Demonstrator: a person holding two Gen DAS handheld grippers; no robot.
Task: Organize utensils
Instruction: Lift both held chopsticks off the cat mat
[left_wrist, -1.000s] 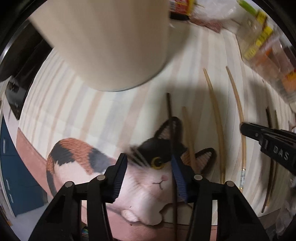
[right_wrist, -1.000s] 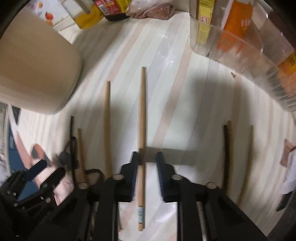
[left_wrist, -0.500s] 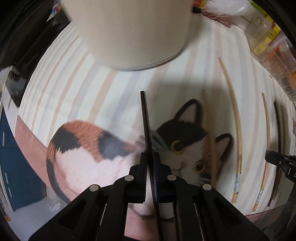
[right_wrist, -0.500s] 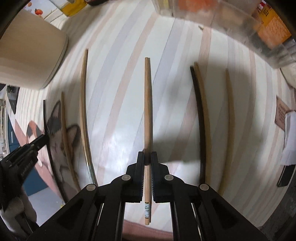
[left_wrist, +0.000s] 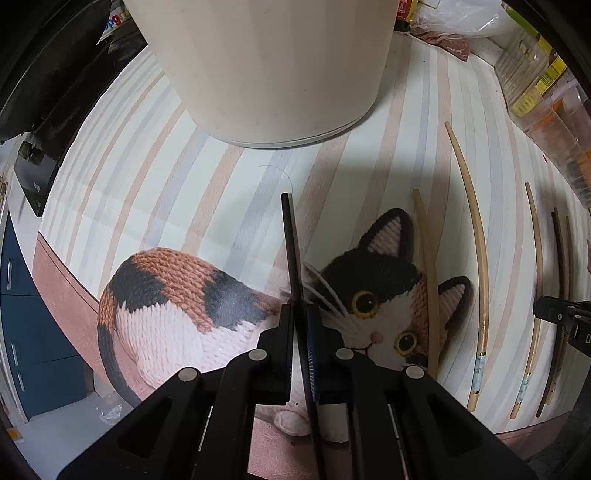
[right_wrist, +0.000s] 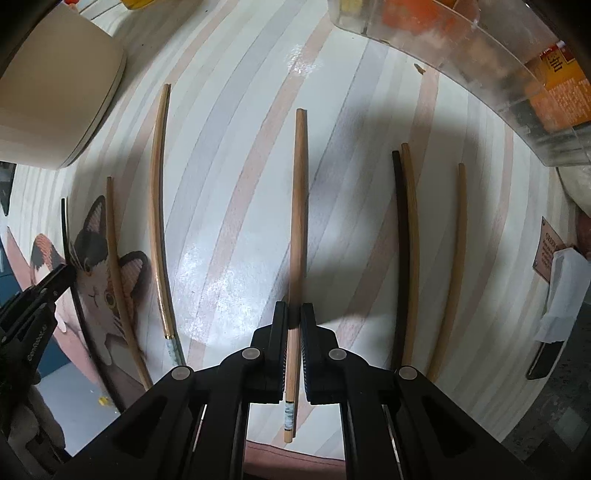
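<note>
My left gripper (left_wrist: 300, 321) is shut on a black chopstick (left_wrist: 290, 240) that points forward at the cream cylindrical holder (left_wrist: 266, 62) just ahead. My right gripper (right_wrist: 294, 320) is shut on a light wooden chopstick (right_wrist: 298, 206), held a little above the striped mat (right_wrist: 229, 155). Other chopsticks lie on the mat: a brown one (left_wrist: 428, 280) over the cat picture, a pale one (left_wrist: 476, 266), and further right a dark and a wooden one side by side (right_wrist: 402, 236) and a single wooden one (right_wrist: 456, 258). The holder also shows at the right wrist view's far left (right_wrist: 48, 96).
A clear plastic bin with orange packets (right_wrist: 480, 66) stands at the back right. Bottles and bags (left_wrist: 532, 66) line the far edge. The mat's near edge with the cat picture (left_wrist: 369, 306) ends at a drop to the floor and blue cabinets (left_wrist: 22, 332).
Both grippers closed from open, the left on the black chopstick, the right on the light wooden one. Both have since lifted slightly, and the left has swung to face the holder.
</note>
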